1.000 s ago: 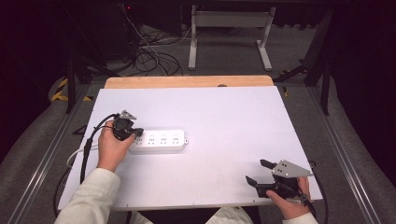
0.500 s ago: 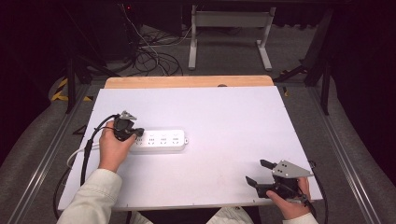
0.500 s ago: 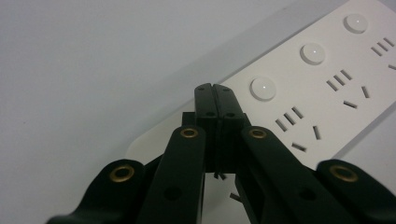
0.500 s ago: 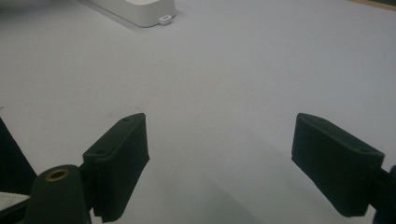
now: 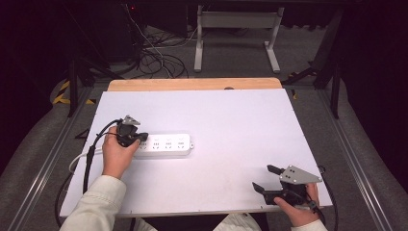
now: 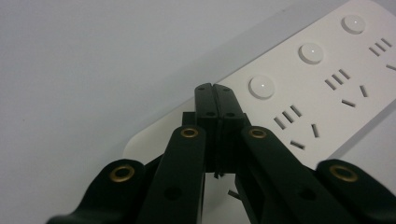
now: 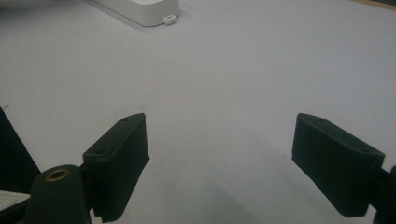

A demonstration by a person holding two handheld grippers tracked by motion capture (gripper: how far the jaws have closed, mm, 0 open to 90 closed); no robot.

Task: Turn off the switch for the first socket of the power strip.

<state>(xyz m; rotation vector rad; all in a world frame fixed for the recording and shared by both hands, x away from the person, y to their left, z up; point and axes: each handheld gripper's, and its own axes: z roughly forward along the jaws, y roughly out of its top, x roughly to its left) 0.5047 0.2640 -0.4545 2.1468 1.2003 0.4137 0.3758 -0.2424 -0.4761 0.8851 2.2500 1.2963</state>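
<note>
A white power strip (image 5: 166,145) lies on the white tabletop (image 5: 240,120) at the left, with three round buttons and several sockets on top. My left gripper (image 5: 140,138) rests over the strip's left end, jaws shut with the pads pressed together. In the left gripper view the closed tips (image 6: 215,88) sit just beside the first round button of the strip (image 6: 327,98), with nothing seen between them. My right gripper (image 5: 262,177) lies near the front right edge, open; its jaws (image 7: 219,149) stand wide apart over bare table, the strip's end (image 7: 149,11) far ahead.
The strip's white cord (image 5: 77,161) runs off the table's left edge beside the left gripper's black cable (image 5: 89,161). A wooden strip (image 5: 192,84) borders the table's far edge. Beyond it are a metal stand (image 5: 235,38) and tangled floor cables (image 5: 154,57).
</note>
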